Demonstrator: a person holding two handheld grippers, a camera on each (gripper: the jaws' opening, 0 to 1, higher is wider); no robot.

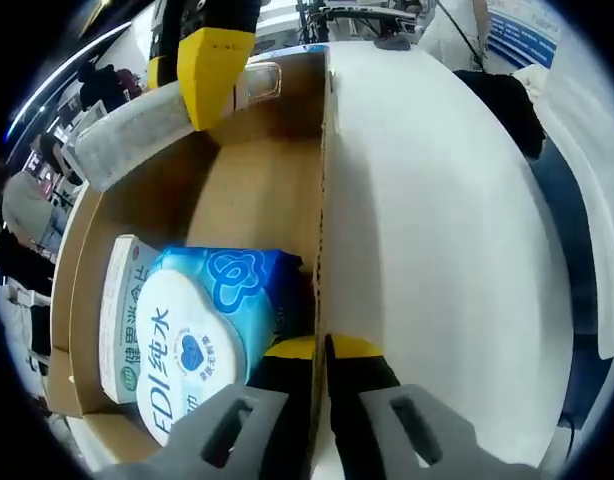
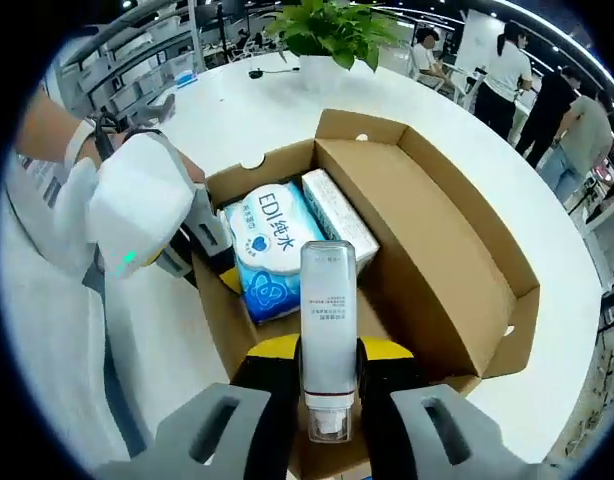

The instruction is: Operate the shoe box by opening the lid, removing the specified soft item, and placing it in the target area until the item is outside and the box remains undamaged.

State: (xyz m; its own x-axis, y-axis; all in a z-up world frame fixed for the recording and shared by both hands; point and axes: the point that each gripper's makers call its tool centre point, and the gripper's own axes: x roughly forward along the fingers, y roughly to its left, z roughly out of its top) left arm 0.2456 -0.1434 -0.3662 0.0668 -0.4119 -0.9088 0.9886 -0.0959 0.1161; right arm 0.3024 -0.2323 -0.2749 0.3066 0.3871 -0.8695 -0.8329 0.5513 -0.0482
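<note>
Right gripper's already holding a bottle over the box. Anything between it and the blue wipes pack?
Yes: the bottle clamped in the right gripper hangs directly over the way to the wipes pack. The left gripper clamps the box wall beside the pack. The pack's top is bare.

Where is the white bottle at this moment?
In the right gripper view the white bottle is clamped upright in the right tongs, above the open box, just in front of the blue pack.

Left hand-held gripper clamped on box wall; right hand-held gripper gripping tube.
</note>
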